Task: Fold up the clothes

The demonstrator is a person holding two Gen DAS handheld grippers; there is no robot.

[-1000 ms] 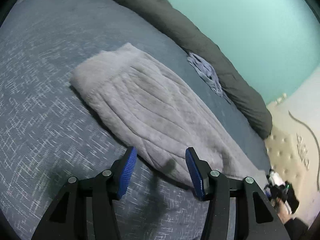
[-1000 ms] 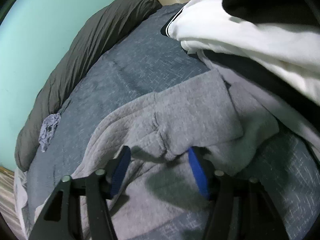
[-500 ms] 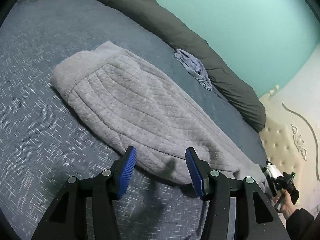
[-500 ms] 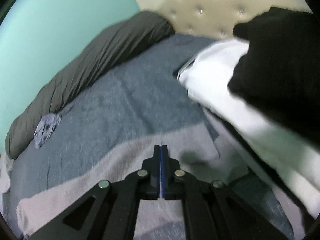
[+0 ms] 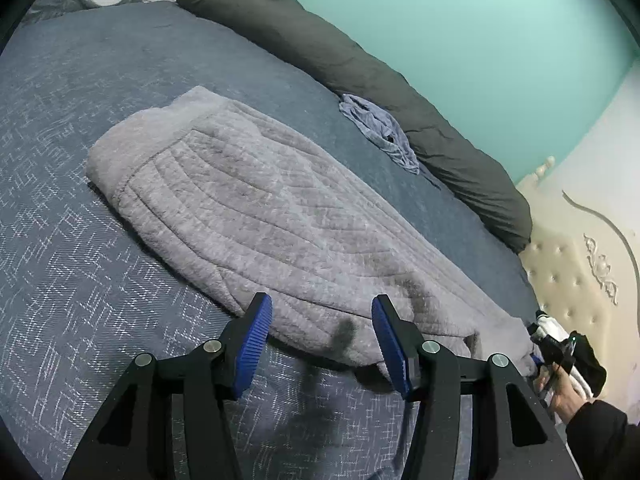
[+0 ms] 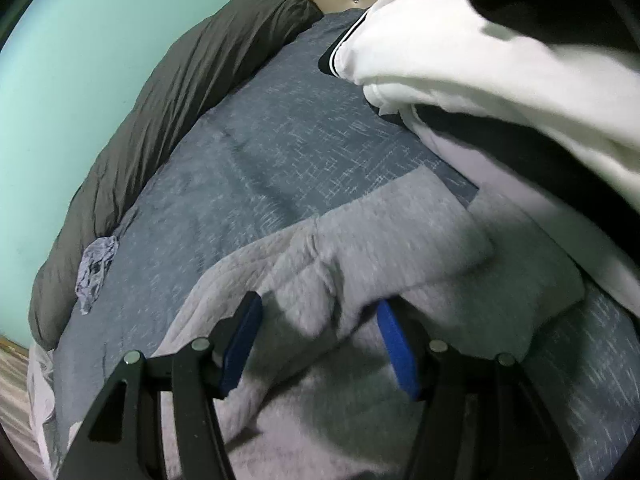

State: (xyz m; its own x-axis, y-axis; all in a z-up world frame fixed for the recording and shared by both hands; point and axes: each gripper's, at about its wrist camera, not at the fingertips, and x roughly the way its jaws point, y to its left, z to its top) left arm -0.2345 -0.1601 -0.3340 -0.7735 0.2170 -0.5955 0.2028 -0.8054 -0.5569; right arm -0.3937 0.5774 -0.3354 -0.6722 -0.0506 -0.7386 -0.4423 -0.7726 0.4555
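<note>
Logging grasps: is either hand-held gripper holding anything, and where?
Nothing. Left hand-held gripper and right hand-held gripper both gape open over the grey garment.

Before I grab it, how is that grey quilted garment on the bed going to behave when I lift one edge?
The grey quilted garment will probably drape and sag, not hold shape: it lies limp on the bed with soft rounded folds. Its thick, fleecy look suggests some weight and good grip for the left gripper, so slipping seems unlikely. The far end will likely drag along.
</note>
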